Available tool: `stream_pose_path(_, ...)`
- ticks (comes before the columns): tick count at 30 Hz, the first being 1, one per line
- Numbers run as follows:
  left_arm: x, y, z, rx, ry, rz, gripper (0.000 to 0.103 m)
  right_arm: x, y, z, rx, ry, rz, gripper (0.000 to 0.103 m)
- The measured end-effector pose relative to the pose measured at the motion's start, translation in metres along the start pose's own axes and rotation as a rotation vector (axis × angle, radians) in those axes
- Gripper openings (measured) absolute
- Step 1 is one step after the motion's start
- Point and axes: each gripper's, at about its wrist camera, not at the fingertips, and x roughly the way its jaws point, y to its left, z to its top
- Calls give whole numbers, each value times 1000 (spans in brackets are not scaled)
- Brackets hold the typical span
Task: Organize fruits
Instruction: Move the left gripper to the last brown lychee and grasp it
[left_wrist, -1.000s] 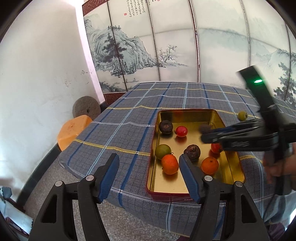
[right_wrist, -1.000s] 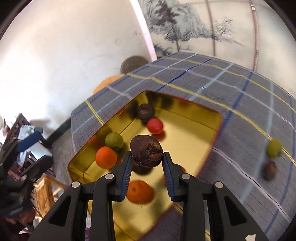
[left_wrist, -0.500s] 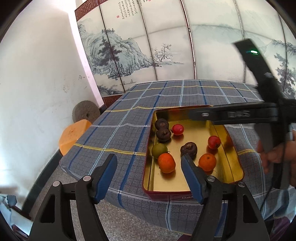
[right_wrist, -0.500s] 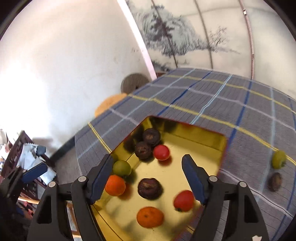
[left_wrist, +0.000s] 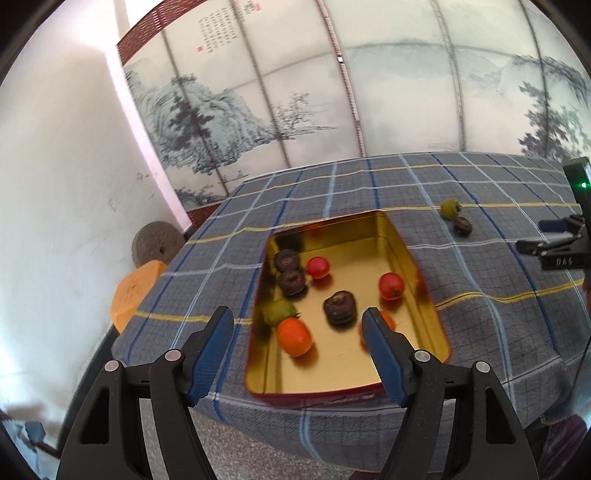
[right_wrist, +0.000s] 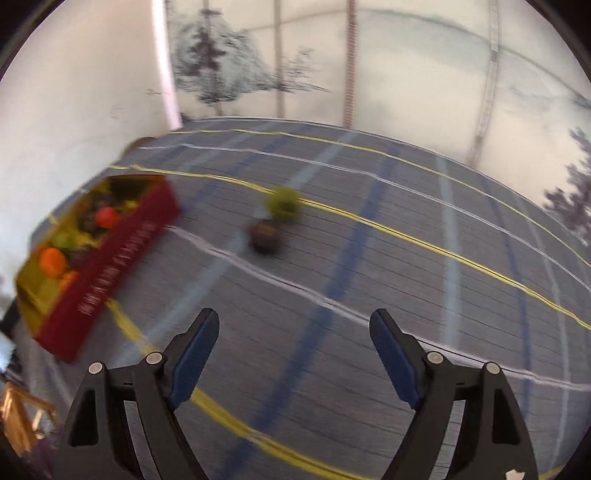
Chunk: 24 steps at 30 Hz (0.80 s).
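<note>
Gold tin (left_wrist: 421, 284) on the checked bench (left_wrist: 332, 192) holds three dark fruits (left_wrist: 339, 307), two red ones (left_wrist: 390, 285), a green one (left_wrist: 279, 311) and an orange one (left_wrist: 294, 336); another orange one sits half hidden behind my left claw's finger. A green fruit (right_wrist: 282, 201) and a dark fruit (right_wrist: 265, 236) lie loose on the bench, touching, well apart from the tin. Right view is motion-blurred, tin contents there barely readable. My left claw (left_wrist: 297, 332) hangs over the tin's near end, jaws apart, empty. My right claw (right_wrist: 293, 330) angles down at bare cloth, jaws opening, nothing between them
</note>
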Motion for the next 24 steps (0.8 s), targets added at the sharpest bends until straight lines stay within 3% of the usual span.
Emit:
stream_pose_path(2,0,-12,6,30,2,-16,73,6,-29,-6,19,32,-93,88)
stream_pose_path(6,1,-41,20,95,-5,-51,73,19,-74,-17,71,100,-164,89)
stream_pose_path(9,10,-62,34,120,22,-136,73,23,-96,-24,148,107,-142,99)
stream_pose_path(16,60,-113,78,88,176,-347,73,25,-103,-25,186,117,-122,103)
stream_pose_path(24,126,-160,114,6,268,-427,69,25,-102,-26,181,117,-113,103)
